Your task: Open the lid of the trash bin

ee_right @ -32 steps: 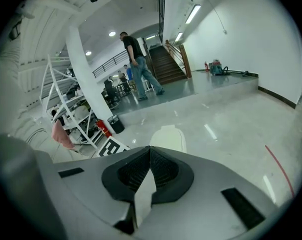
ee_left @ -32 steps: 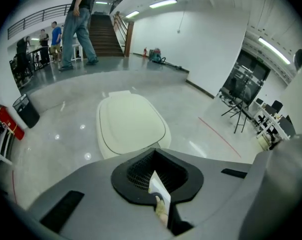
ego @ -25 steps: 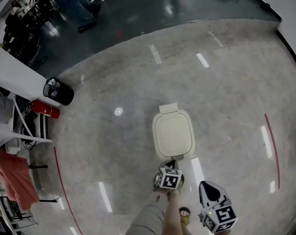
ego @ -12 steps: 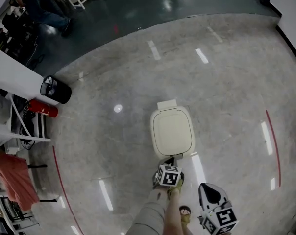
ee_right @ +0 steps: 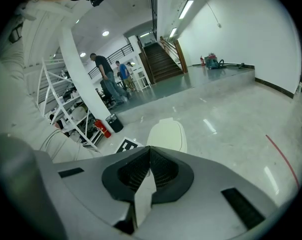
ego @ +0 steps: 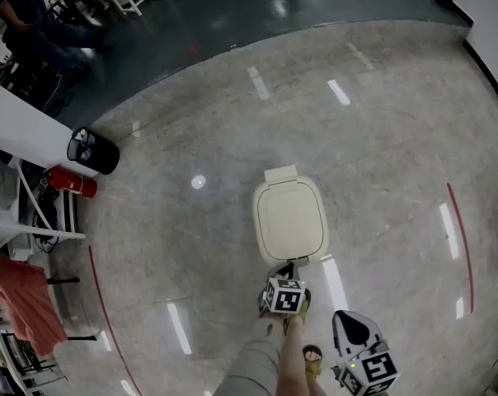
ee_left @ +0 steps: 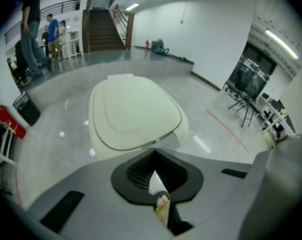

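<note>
Grey polished floor [ego: 381, 163] is all that surrounds the bin [ee_left: 98, 144], which stands alone at the middle of the head view, well apart from the clutter at the far left. Its cream lid [ego: 290, 221] is seen lying flat and shut. The lid's long axis runs near to far, with a small hinge tab [ego: 282, 174] at the far end, so the free lip is judged to be the near edge.

That near edge is faced squarely by the left gripper [ego: 287, 272], which is held just beside it and slightly above; in the left gripper view the lid fills the space straight ahead. Its jaws are seen pressed together with nothing between them.

The right gripper [ego: 351, 318] is held nearer the person and off to the right, clearly farther from the bin, which lies ahead and a little left in its view. Its jaws are likewise closed on nothing.

The lift is judged to fall to the left gripper, which would have to be opened or slipped under the near lip, then swung up and away toward the hinge.
</note>
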Action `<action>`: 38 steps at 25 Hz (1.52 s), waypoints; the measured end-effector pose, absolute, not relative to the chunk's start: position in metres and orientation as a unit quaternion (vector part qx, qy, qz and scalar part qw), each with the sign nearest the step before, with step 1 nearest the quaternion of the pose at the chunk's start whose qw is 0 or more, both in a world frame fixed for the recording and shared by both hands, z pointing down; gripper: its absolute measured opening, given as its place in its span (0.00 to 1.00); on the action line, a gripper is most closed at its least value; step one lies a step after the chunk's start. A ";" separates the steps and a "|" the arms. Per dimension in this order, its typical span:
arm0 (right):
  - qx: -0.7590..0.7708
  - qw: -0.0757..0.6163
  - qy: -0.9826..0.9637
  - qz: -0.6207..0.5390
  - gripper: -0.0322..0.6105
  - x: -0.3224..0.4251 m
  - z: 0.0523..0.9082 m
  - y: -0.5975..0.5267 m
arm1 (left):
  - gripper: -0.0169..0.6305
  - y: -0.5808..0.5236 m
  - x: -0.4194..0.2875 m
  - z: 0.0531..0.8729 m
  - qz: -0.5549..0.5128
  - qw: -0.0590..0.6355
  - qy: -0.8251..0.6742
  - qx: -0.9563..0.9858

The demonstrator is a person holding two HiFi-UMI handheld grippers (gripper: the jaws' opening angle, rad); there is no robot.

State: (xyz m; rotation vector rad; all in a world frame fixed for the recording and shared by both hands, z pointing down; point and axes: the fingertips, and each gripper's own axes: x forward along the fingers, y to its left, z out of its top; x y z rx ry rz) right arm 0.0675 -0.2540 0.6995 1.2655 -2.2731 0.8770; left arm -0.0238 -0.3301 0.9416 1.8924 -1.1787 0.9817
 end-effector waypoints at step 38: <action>0.445 0.192 -0.831 0.272 0.05 0.061 0.613 -0.232 | 0.03 -0.292 -0.019 0.786 0.353 0.324 -0.439 0.760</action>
